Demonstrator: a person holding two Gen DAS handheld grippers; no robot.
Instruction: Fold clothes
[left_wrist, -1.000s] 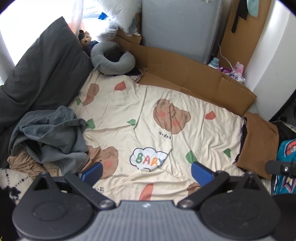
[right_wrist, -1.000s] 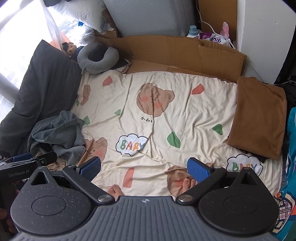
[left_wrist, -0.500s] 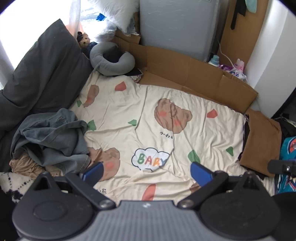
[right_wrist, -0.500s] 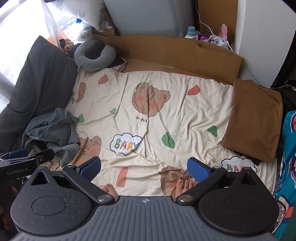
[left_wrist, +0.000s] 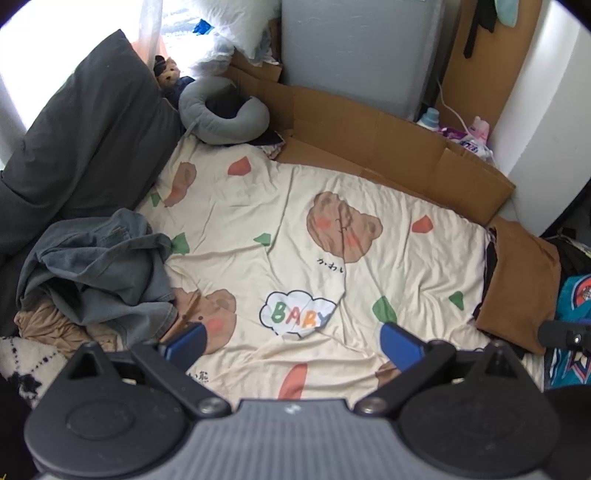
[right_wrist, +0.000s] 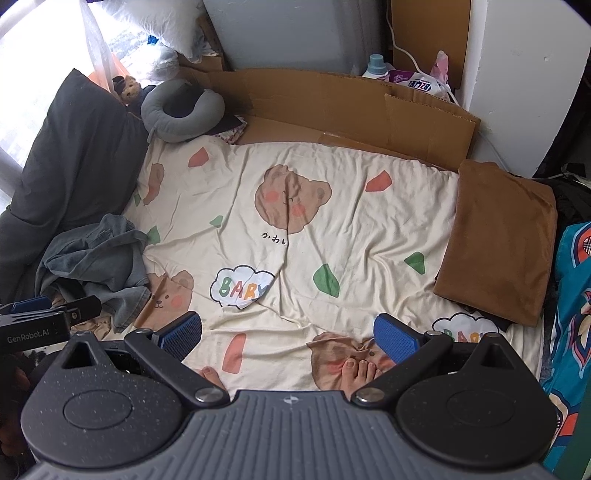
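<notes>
both views are swung slightly toward the crumpled grey garment (left_wrist: 99, 273) heaped at the sheet's (left_wrist: 332, 229) left edge; nothing is gripped, left gripper (left_wrist: 291, 341) and right gripper (right_wrist: 288, 332) spread wide, so folding is judged unstarted.

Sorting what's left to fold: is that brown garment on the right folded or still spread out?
Folded: the brown garment lies as a neat flat rectangle beside the bedsheet.
</notes>
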